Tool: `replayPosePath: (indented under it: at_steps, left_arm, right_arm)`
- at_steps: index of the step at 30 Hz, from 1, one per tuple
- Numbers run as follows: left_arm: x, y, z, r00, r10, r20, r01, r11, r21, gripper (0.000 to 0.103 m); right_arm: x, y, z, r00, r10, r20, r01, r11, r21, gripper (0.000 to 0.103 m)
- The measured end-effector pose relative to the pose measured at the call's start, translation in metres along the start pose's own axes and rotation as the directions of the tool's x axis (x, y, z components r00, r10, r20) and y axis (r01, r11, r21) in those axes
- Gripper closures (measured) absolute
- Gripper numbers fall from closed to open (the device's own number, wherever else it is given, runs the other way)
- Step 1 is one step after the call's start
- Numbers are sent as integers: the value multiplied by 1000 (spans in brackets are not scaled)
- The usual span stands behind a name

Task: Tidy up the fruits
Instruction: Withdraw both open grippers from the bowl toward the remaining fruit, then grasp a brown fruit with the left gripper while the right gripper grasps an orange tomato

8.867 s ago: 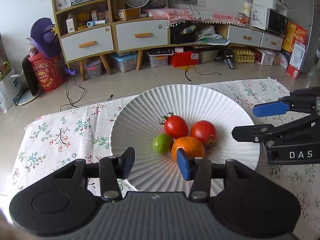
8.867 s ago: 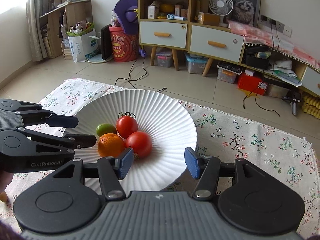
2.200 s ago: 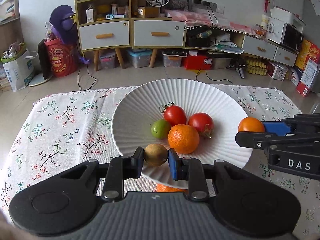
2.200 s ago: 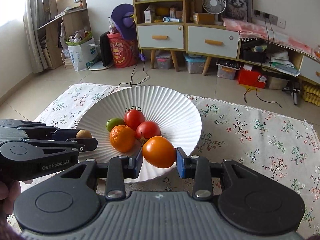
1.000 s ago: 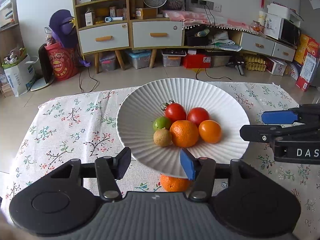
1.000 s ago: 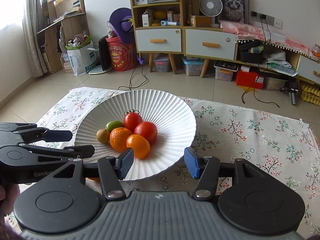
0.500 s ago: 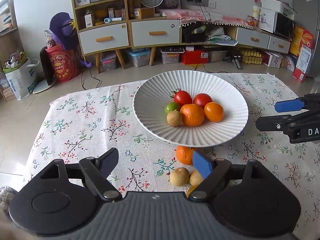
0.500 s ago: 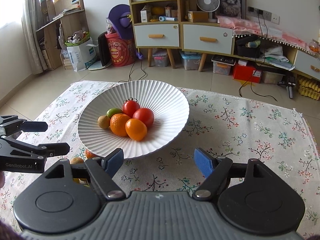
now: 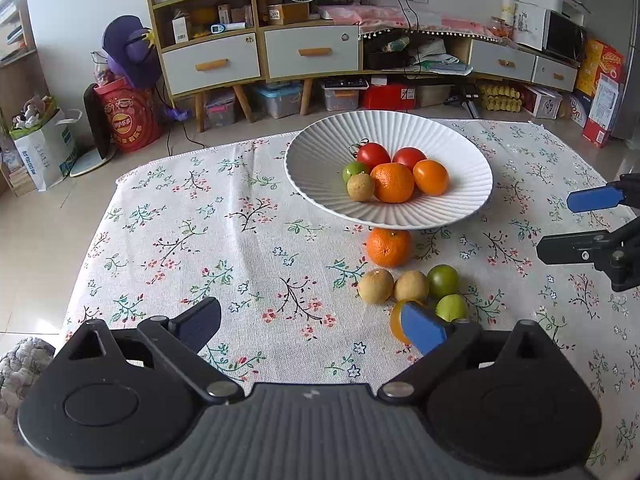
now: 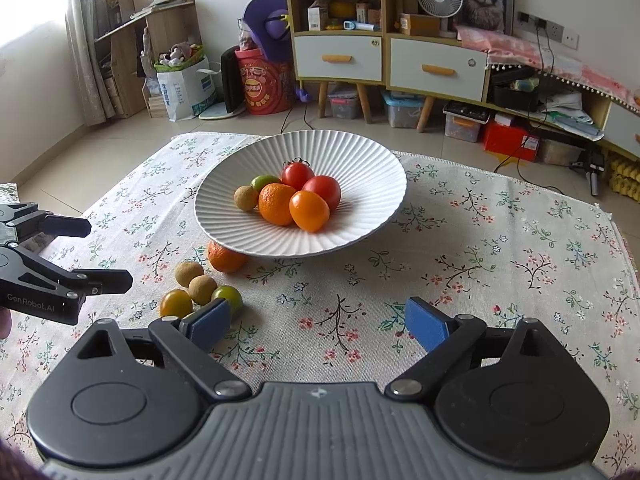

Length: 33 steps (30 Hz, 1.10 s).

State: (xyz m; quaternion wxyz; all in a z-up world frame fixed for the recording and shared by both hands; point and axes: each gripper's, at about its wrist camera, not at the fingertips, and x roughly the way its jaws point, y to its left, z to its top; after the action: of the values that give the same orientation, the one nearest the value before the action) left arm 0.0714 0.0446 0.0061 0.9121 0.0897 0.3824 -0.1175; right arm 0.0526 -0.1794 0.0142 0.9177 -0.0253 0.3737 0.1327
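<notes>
We see a floral-printed cloth (image 9: 248, 240) spread over the table, and on it a white ribbed ceramic bowl (image 9: 320, 148) standing toward the far side. Our two black grippers with blue pads come next: the left gripper (image 9: 312, 326) has just been opening and its jaws now stand wide apart with only cloth between them, and the right gripper (image 10: 318, 320) has likewise just been opening and is spread wide, gripping nothing. Inside the bowl a rough-skinned orange mandarin (image 9: 392, 183) lies in front, a smooth orange tomato (image 9: 431, 177) touching its right side, two red tomatoes (image 9: 373, 155) behind them, a small green lime (image 9: 354, 169) and a small tan longan (image 9: 361, 187) at the left. On the cloth just in front of the bowl sits a second orange mandarin (image 9: 389, 247), partly under the rim, and nearer us a tight cluster: two tan longans (image 9: 375, 285), two green limes (image 9: 443, 281), and a small yellow-orange tomato (image 10: 175, 303) half hidden behind the left gripper's right pad.
</notes>
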Motion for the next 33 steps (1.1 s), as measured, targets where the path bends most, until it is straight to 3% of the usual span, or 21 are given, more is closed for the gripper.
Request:
replayPosePath:
  at_steps: [13, 33]
  left_arm:
    - [-12, 10, -30, 999, -16, -32, 16, 1000, 1, 6]
    - [-23, 10, -69, 997, -41, -71, 46, 997, 65, 6]
  right_arm:
    - [-15, 12, -23, 1000, 25, 7, -25, 999, 21, 6]
    - [-23, 60, -59, 984, 156, -84, -164, 981, -107, 6]
